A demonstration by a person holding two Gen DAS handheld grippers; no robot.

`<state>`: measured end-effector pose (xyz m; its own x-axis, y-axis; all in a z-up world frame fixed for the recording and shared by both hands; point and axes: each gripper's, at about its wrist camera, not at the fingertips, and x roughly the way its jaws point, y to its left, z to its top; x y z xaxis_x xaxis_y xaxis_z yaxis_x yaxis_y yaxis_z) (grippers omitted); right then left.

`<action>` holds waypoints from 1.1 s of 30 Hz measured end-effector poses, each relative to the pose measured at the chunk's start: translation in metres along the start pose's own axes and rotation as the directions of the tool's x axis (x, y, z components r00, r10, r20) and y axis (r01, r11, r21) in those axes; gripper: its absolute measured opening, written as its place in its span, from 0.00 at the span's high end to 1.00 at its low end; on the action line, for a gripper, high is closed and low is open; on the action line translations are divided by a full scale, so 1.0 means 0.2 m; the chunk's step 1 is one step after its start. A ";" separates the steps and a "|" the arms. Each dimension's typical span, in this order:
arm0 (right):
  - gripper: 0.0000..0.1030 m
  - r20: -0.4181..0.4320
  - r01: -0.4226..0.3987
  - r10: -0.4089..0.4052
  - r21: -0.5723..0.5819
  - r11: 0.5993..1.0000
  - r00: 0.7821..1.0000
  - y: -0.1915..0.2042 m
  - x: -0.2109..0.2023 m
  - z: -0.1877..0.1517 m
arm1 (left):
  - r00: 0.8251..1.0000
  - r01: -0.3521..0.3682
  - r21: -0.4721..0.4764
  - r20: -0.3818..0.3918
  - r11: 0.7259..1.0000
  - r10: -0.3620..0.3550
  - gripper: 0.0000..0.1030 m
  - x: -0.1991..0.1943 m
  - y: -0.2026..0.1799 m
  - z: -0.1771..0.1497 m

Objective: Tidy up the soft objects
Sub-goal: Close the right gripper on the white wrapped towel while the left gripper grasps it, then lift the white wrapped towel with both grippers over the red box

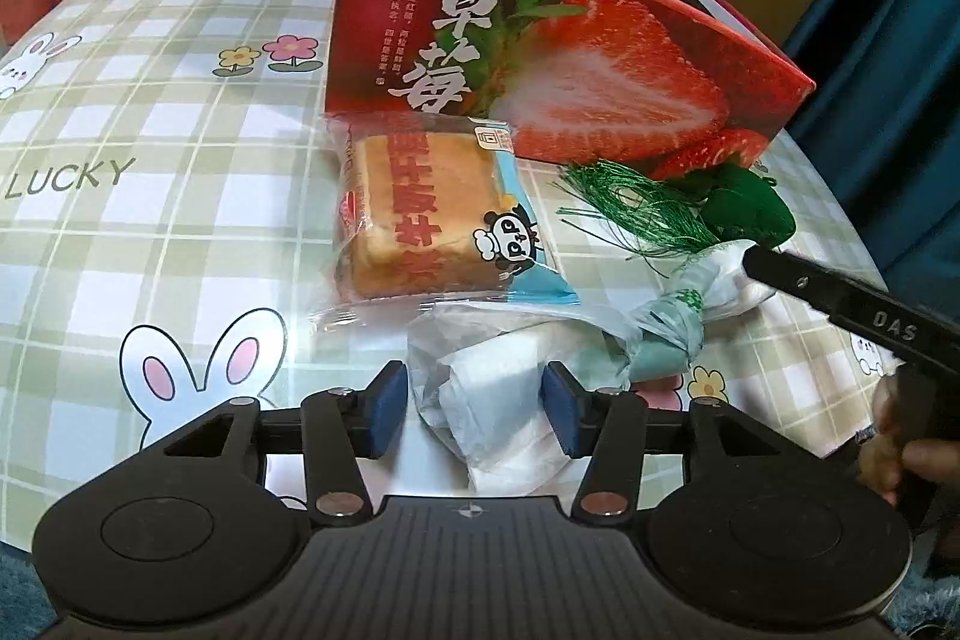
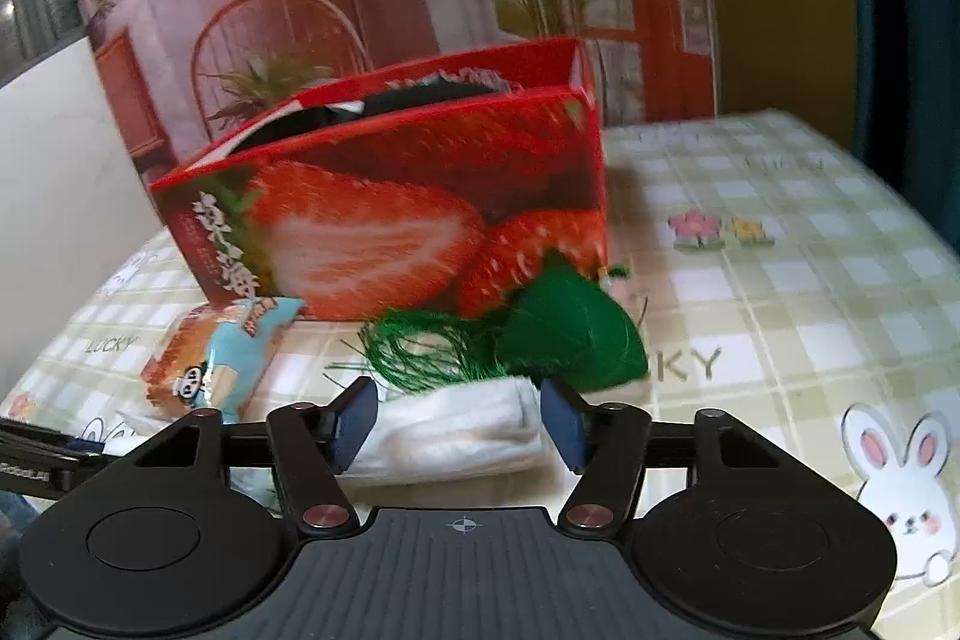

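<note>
Between left tongs (image 1: 474,409): crumpled white plastic bag (image 1: 510,400), knotted.

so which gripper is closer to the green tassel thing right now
Right. The right gripper sits just in front of the green tassel ornament, straddling white cloth. The left gripper is farther back, around the plastic-wrapped bundle.

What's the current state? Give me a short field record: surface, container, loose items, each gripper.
surface: checked tablecloth with rabbit and flower prints
container: strawberry box, open top, dark items inside
loose items: wrapped bread in front of the box; green tasselled pouch beside it; white plastic bag nearest the cameras
left gripper: open, pads either side of the bag
right gripper: open, astride the bag's white end
</note>
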<state>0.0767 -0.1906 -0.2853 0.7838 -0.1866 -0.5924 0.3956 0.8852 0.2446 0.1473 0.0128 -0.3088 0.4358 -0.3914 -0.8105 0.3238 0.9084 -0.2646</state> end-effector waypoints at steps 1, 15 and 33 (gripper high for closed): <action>0.44 -0.010 -0.006 0.006 0.022 1.000 1.000 -0.02 0.02 -0.01 | 1.000 0.001 0.000 0.001 1.000 -0.001 0.48 0.00 0.00 0.00; 0.38 -0.016 -0.048 0.049 0.081 0.996 0.999 -0.10 0.08 -0.06 | 1.000 0.008 -0.001 0.019 1.000 -0.008 0.48 0.00 0.00 -0.01; 0.84 0.003 -0.109 0.109 0.081 0.991 0.994 -0.10 0.04 -0.06 | 1.000 0.010 -0.005 0.021 1.000 -0.010 0.53 0.00 0.00 -0.01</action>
<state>0.0690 -0.2048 -0.3050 0.8239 -0.0900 -0.5595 0.3449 0.8630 0.3690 0.1462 0.0123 -0.3091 0.4504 -0.4036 -0.7964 0.3237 0.9051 -0.2756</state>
